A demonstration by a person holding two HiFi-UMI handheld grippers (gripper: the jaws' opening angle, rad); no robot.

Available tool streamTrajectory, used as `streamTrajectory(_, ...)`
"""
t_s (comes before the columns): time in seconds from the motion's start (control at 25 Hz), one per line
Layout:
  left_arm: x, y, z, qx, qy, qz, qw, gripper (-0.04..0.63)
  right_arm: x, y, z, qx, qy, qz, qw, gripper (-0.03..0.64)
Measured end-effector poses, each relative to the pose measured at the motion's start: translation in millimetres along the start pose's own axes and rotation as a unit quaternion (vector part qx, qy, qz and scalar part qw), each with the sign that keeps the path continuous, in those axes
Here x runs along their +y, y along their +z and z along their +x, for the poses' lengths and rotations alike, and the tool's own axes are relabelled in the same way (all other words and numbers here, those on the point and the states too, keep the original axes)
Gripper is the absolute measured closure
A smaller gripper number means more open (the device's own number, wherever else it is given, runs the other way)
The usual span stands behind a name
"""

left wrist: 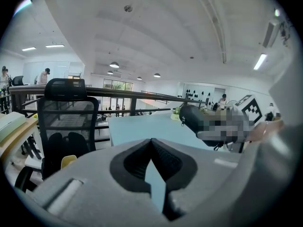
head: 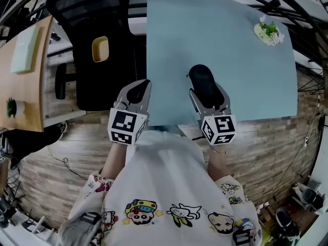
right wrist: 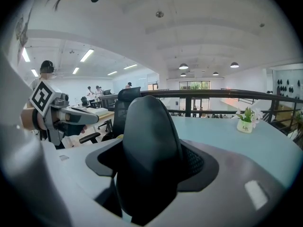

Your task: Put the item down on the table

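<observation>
A black oval zip case (head: 201,78) sits between the jaws of my right gripper (head: 208,93), which is shut on it over the near part of the light blue table (head: 230,40). In the right gripper view the case (right wrist: 149,145) fills the gap between the jaws and hides the fingertips. My left gripper (head: 135,93) is by the table's near left corner, jaws together and nothing in them. From the left gripper view its pads (left wrist: 163,162) meet at the tips, and the case (left wrist: 196,118) shows off to the right above the table.
A small white pot with a green plant (head: 268,32) stands at the table's far right corner. A black mesh office chair (head: 97,45) with a yellow object (head: 100,48) on its seat stands left of the table. A wooden desk (head: 23,70) lies further left.
</observation>
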State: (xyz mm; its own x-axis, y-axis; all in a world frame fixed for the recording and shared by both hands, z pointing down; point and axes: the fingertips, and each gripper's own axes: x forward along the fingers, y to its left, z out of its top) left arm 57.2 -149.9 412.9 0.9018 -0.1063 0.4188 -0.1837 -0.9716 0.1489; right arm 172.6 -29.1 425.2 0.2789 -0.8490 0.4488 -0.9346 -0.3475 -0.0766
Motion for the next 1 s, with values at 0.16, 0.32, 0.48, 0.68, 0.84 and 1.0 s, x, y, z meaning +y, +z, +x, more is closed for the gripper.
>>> streamTrajectory(0.16, -7, -6, 5, 0.006, -0.006, -0.002, 1.0000, 0.597, 2, -13, 0, 0.017, 0.011, -0.005, 1.000, 0.268)
streamTrajectory(0.32, -12, -14, 10, 0.015, -0.006, -0.005, 0.9999, 0.597, 7, -28, 5, 0.035, 0.028, -0.006, 0.999, 0.268)
streamTrajectory(0.48, -12, -25, 14, 0.022, -0.004, -0.012, 0.9997, 0.597, 14, -45, 13, 0.054, 0.047, -0.003, 0.997, 0.268)
streamTrajectory(0.68, -11, -46, 16, 0.036, -0.001, -0.028, 0.9989, 0.597, 25, -65, 27, 0.076, 0.071, -0.005, 0.995, 0.268)
streamTrajectory(0.84, -14, -58, 18, 0.048, -0.005, -0.038, 0.9981, 0.597, 31, -78, 37, 0.098, 0.083, -0.011, 0.992, 0.267)
streamTrajectory(1.0, -18, -68, 21, 0.057, -0.010, -0.044, 0.9974, 0.597, 34, -93, 47, 0.119, 0.095, -0.007, 0.988, 0.267)
